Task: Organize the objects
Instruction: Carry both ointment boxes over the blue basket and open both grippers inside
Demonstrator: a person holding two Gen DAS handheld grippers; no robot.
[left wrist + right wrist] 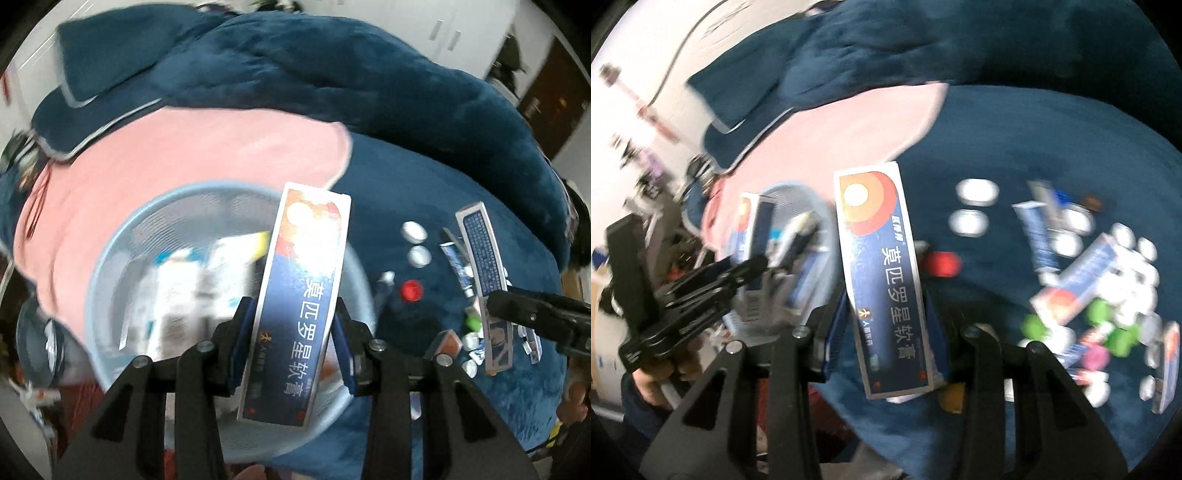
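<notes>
**Ointment boxes clamped in both grippers, one above the basket**

Ointment box [295,306] with dark blue sides and an orange-red sun mark sits lengthwise between the blue pads of the left gripper [295,343], whose jaws are closed on its long sides. It hangs over the pale blue plastic basket [110,266], which already contains several blurred white and blue packs. The basket rests partly on a pink cloth [184,155] and partly on a dark blue plush blanket [424,122].

A second ointment carton [882,280] of the same design is pinched by the right gripper [886,332], its jaws pressed against both long edges. In the right wrist view this carton is over the blue blanket, to the right of the basket. The left gripper also shows there at the left edge, held by a hand [653,384], with its box over the basket.

On the blanket, to the right, lie a red cap [412,290], two white caps [415,242], a small tube [458,266], and a scattered heap of further boxes, white caps and green pieces [1108,321]. Motion blur softens much of the right wrist view, so the smaller pieces cannot be told apart.
</notes>
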